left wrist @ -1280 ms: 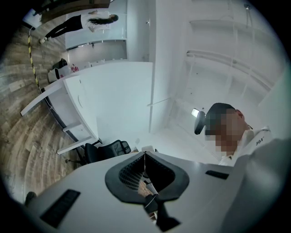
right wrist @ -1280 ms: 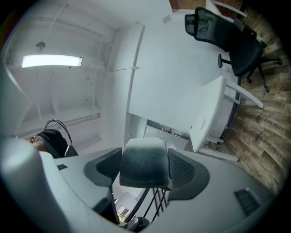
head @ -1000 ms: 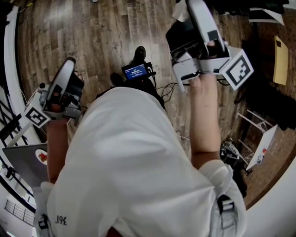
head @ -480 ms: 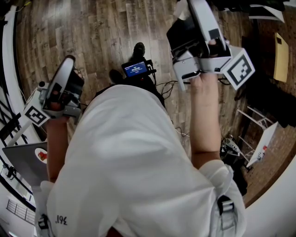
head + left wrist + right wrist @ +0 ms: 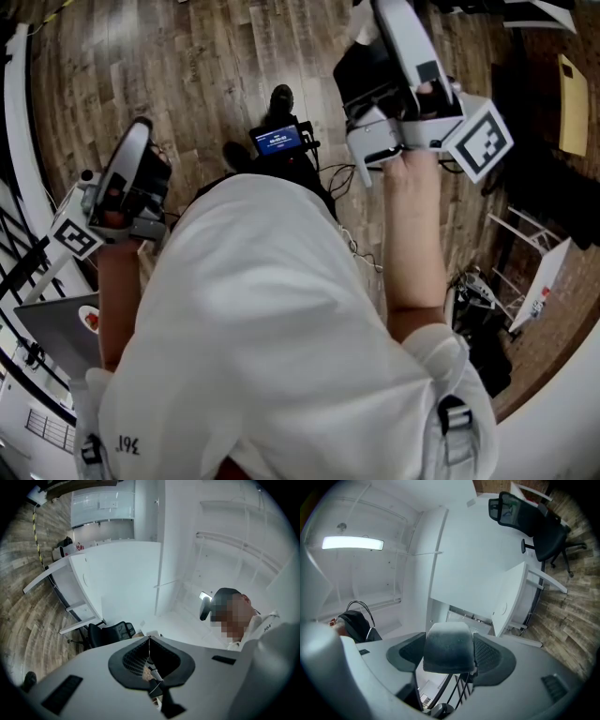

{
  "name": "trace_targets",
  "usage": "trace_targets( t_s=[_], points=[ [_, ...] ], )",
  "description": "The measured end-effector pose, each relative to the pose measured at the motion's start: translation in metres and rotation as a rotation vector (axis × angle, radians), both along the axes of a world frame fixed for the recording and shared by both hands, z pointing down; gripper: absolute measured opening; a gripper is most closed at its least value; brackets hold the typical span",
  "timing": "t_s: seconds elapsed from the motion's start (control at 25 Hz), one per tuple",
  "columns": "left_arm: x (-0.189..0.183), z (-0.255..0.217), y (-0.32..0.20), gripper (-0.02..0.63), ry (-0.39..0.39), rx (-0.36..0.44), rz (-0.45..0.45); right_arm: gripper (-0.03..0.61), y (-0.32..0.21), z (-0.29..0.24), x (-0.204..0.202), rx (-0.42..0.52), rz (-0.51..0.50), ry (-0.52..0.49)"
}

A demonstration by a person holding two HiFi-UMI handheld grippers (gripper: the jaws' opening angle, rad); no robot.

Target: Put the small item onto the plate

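Both grippers are held up in front of my white-shirted torso (image 5: 272, 347), above a wooden floor. My right gripper (image 5: 380, 19) reaches to the top edge of the head view. In the right gripper view the right gripper (image 5: 449, 641) is shut on a small pale grey block (image 5: 449, 656) that fills the gap between the pads. My left gripper (image 5: 141, 131) is at the left of the head view. In the left gripper view the left gripper (image 5: 149, 641) has its pads meeting in a thin line with nothing between them. No plate shows in any view.
A camera on a stand with a lit blue screen (image 5: 275, 141) is on the floor ahead. A grey laptop (image 5: 52, 328) lies at the lower left. White desks (image 5: 117, 573) and black office chairs (image 5: 534, 522) show in the gripper views. Cables and a folded stand (image 5: 525, 272) lie at the right.
Both grippers keep their places and their states. The head view has drifted slightly, so the floor and the laptop sit a little differently.
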State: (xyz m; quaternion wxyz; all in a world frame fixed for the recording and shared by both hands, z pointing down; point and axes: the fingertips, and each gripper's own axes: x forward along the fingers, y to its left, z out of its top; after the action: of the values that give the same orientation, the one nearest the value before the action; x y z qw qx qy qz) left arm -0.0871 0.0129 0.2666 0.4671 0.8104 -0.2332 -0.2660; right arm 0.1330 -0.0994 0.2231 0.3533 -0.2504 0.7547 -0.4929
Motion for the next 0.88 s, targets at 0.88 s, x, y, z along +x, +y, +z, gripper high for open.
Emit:
trace_targets(
  t_s=[0.88],
  points=[
    [-0.001,0.003,-0.006,0.006,-0.031,-0.055,-0.044,0.310,-0.023,0.025,-0.032,-0.059,-0.101,-0.042]
  ],
)
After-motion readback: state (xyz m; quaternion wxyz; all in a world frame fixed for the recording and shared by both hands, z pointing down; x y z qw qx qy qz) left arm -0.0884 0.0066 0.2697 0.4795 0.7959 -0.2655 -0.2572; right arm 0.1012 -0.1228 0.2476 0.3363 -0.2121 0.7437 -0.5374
